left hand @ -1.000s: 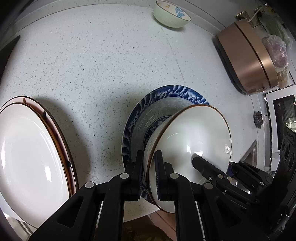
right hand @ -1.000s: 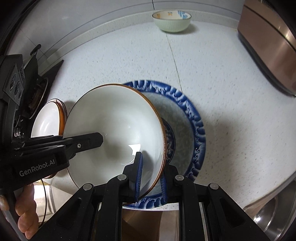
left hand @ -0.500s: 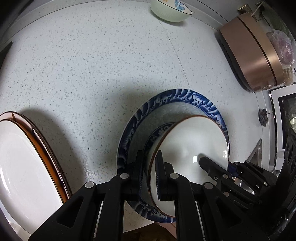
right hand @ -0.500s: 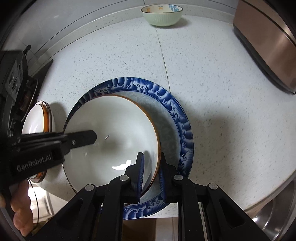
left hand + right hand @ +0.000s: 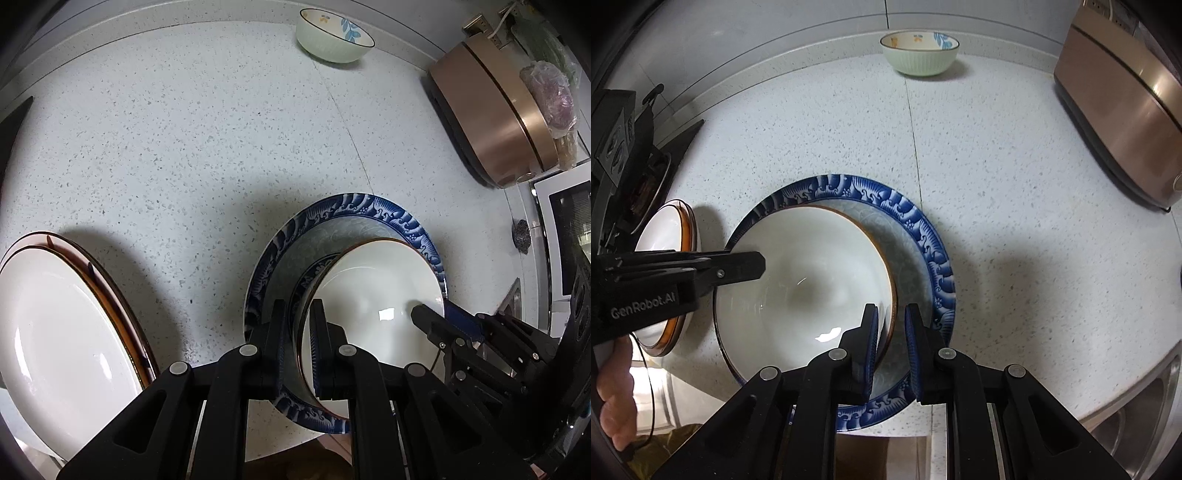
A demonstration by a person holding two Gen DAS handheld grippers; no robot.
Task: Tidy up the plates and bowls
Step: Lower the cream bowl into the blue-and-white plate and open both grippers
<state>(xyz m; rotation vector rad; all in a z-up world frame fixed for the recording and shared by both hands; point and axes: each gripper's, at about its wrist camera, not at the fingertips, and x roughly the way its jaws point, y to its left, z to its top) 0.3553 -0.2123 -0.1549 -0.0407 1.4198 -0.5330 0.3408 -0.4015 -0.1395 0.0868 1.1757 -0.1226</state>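
Low in the centre of both wrist views, a white bowl with a brown rim (image 5: pixel 798 280) sits inside a blue-patterned plate (image 5: pixel 923 236) on the speckled white worktop (image 5: pixel 184 147). The left claw (image 5: pixel 298 332) is clamped on the bowl's rim, one finger inside and one outside; the right claw (image 5: pixel 891 343) pinches the opposite rim the same way. At the left edge of the left wrist view lies a stack of white plates with brown rims (image 5: pixel 55 325). A pale green bowl with a blue leaf print (image 5: pixel 919 51) stands at the top centre, well apart, and a bronze appliance (image 5: pixel 491 122) occupies the upper right.
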